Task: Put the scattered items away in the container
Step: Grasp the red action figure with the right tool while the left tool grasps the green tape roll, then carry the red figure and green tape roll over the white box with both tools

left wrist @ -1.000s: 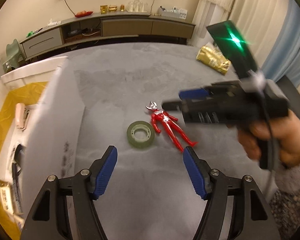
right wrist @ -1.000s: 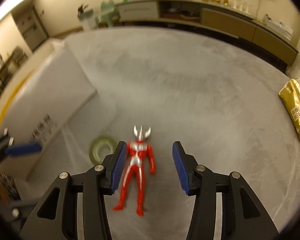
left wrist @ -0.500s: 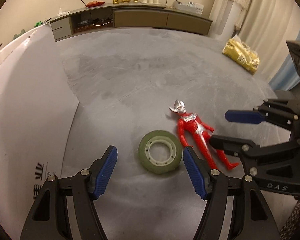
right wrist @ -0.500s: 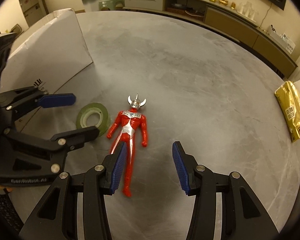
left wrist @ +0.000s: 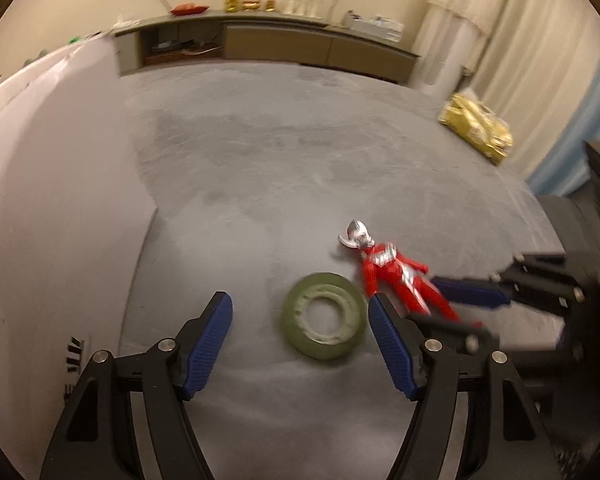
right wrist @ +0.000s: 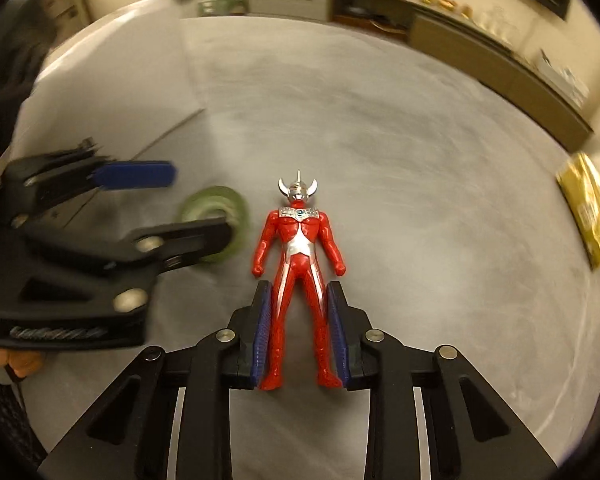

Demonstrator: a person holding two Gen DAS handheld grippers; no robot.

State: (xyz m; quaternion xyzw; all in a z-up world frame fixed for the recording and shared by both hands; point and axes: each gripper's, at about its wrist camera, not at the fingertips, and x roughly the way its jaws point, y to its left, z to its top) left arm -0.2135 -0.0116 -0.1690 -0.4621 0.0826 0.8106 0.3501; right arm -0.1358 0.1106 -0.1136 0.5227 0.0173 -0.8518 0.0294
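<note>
Both fingers (right wrist: 263,332) against figure (right wrist: 300,264), right view only

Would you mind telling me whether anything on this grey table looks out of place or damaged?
Nothing looks damaged or spilled. The red hero figure, green tape roll and gold packet just lie loose on the table, outside the white container.
</note>
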